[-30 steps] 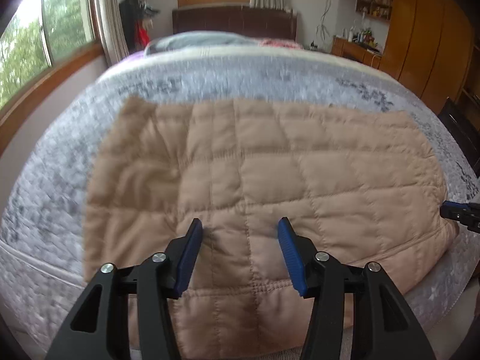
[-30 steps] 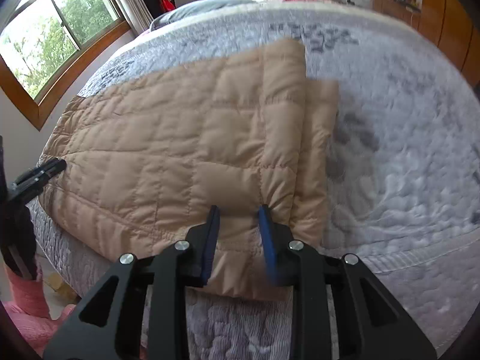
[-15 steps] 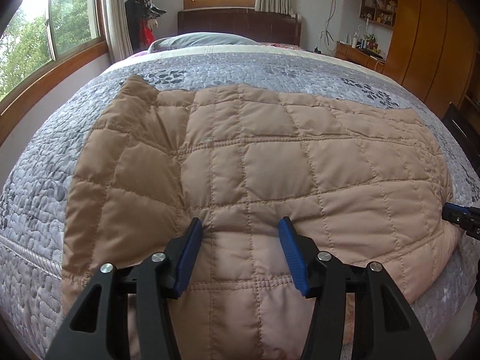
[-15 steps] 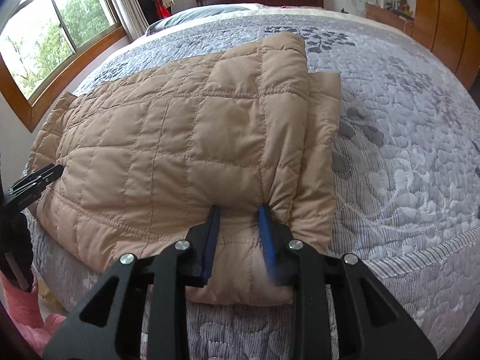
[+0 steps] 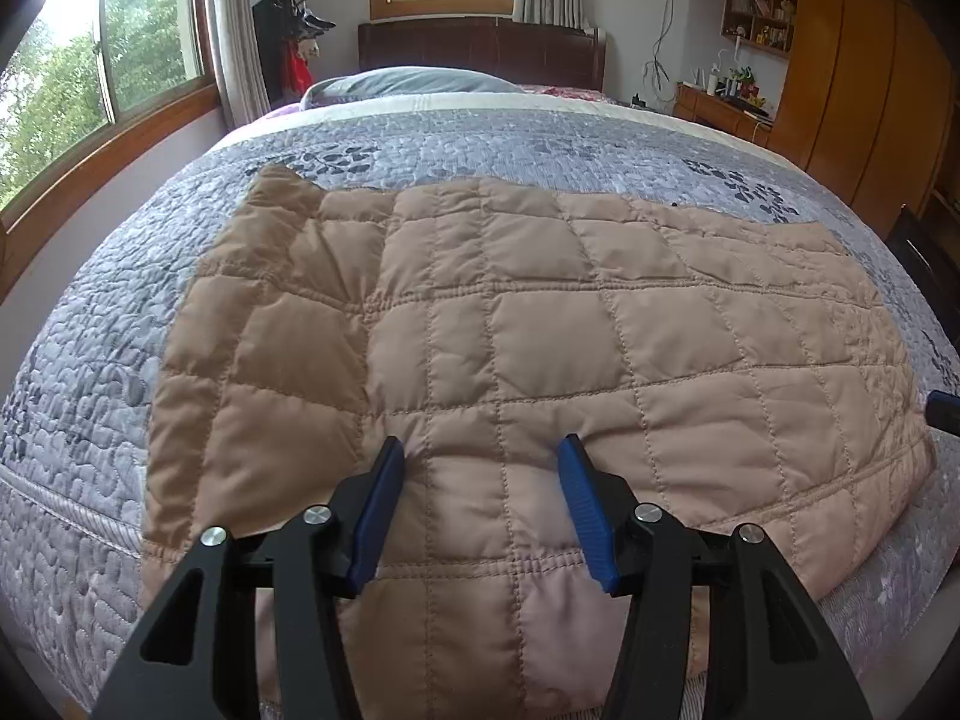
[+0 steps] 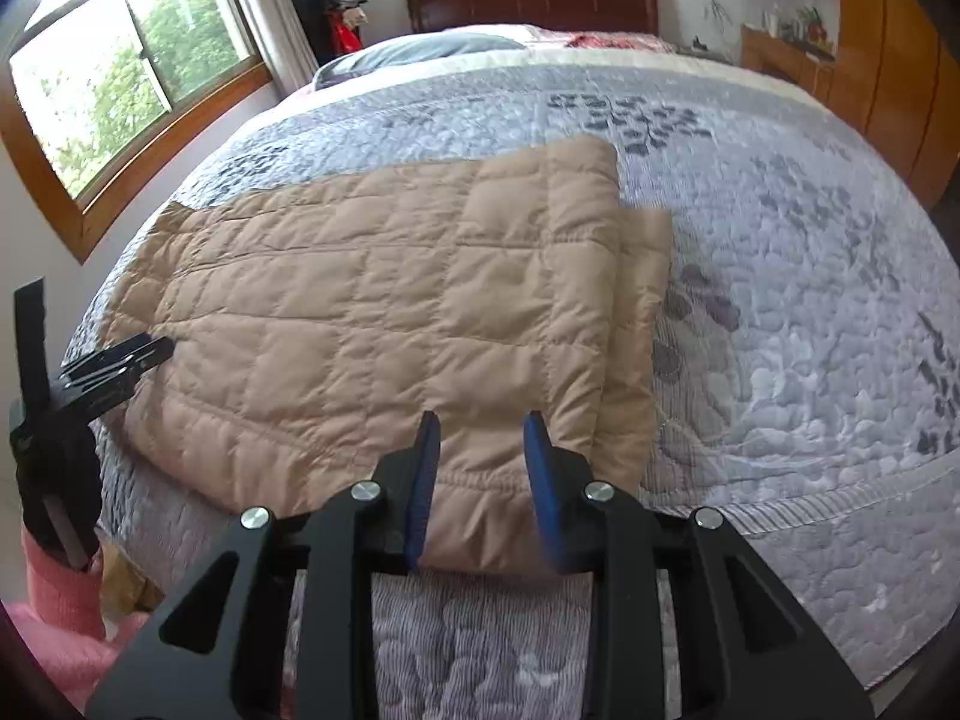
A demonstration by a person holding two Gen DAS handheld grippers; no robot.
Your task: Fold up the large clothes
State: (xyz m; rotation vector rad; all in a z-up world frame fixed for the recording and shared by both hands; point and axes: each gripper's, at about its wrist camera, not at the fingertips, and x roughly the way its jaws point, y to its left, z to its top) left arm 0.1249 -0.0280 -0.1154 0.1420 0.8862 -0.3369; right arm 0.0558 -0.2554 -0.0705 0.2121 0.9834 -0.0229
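Note:
A tan quilted jacket (image 5: 540,330) lies folded flat on the grey patterned bed (image 5: 90,372), near its front edge. My left gripper (image 5: 483,456) is open, its blue pads over the jacket's near hem. My right gripper (image 6: 480,429) is open and empty just above the jacket's (image 6: 372,312) near right corner, where folded layers stack. The right gripper's tip (image 5: 945,411) shows at the left view's right edge. The left gripper (image 6: 114,360) shows at the right view's left edge, beside the jacket's left end.
The bed's front edge (image 6: 480,630) drops off below the grippers. Pillows (image 5: 408,81) and a dark headboard (image 5: 480,48) are at the far end. Windows (image 5: 108,96) are on the left, wooden wardrobes (image 5: 858,90) on the right. A pink sleeve (image 6: 54,600) is at lower left.
My right gripper's jaws have opened and let go of the jacket's corner, which now lies flat. My left gripper stayed open and drew back slightly, showing more of the bed.

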